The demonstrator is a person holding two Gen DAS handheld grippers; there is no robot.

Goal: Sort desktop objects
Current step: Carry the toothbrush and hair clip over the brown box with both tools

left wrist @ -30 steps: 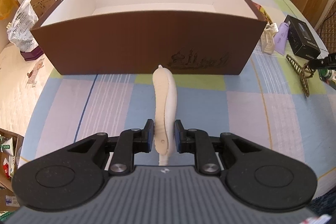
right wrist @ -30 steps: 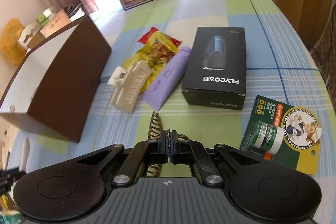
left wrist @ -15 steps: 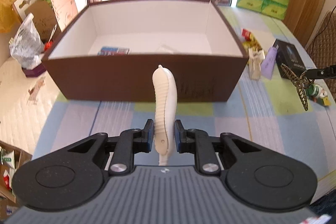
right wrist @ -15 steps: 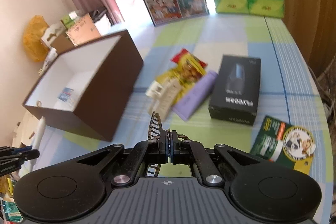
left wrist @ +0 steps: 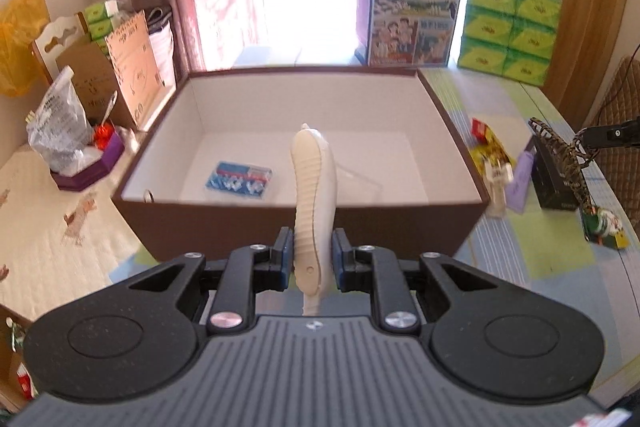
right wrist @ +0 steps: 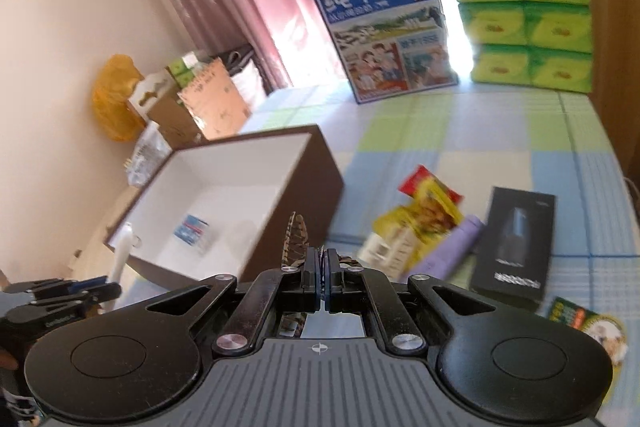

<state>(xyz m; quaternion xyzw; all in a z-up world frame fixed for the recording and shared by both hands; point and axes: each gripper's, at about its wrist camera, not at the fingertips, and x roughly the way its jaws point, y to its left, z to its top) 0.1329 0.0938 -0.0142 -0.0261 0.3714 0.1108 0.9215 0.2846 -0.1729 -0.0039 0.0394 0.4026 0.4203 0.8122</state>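
Note:
My left gripper [left wrist: 308, 257] is shut on a cream ribbed hair clip [left wrist: 314, 199], held upright in the air just before the near wall of the brown box [left wrist: 304, 227]. Inside the box lies a blue packet [left wrist: 240, 181]. My right gripper [right wrist: 321, 271] is shut on a tortoiseshell hair claw [right wrist: 295, 241], lifted above the table to the right of the box [right wrist: 304, 187]. The left wrist view shows that claw [left wrist: 566, 159] hanging at the right, and the right wrist view shows the left gripper [right wrist: 60, 301] at lower left.
On the checked tablecloth right of the box lie a yellow snack bag [right wrist: 424, 211], a purple tube [right wrist: 452, 247], a white clip [left wrist: 496, 183], a black carton [right wrist: 516, 247] and a green carded tin [right wrist: 584, 323]. A milk carton [left wrist: 412, 15] and green tissue packs [left wrist: 508, 31] stand at the back.
Both grippers have risen with their clips. The left one now looks down into the box, and the right one has lifted well above the table and swung towards the box.

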